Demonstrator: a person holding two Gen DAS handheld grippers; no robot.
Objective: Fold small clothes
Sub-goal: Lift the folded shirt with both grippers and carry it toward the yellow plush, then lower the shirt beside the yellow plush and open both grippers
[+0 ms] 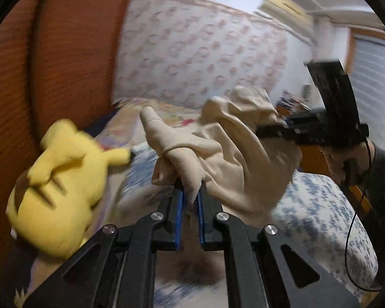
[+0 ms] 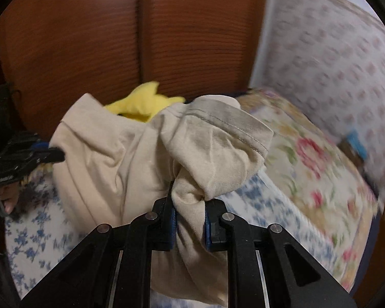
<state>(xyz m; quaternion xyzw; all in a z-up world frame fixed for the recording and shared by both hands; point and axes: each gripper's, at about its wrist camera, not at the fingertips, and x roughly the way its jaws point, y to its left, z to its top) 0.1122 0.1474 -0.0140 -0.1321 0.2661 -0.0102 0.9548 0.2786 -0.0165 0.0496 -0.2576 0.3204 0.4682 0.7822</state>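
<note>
A beige garment (image 1: 225,148) hangs in the air between both grippers, above the bed. My left gripper (image 1: 190,187) is shut on a bunched edge of it. In the left wrist view the right gripper (image 1: 267,129) grips the garment's far side, held by a hand. In the right wrist view my right gripper (image 2: 190,195) is shut on a bunched part of the beige garment (image 2: 131,154), whose hemmed edge (image 2: 231,125) folds over above the fingers. The left gripper (image 2: 48,152) shows at the far left, holding the other end.
A yellow plush toy (image 1: 61,179) lies on the bed at the left, also seen behind the garment (image 2: 143,102). The bed has a blue-flowered sheet (image 1: 318,205) and a floral quilt (image 2: 308,159). A brown wooden wardrobe (image 2: 166,38) stands behind, wallpapered wall (image 1: 197,51) beside it.
</note>
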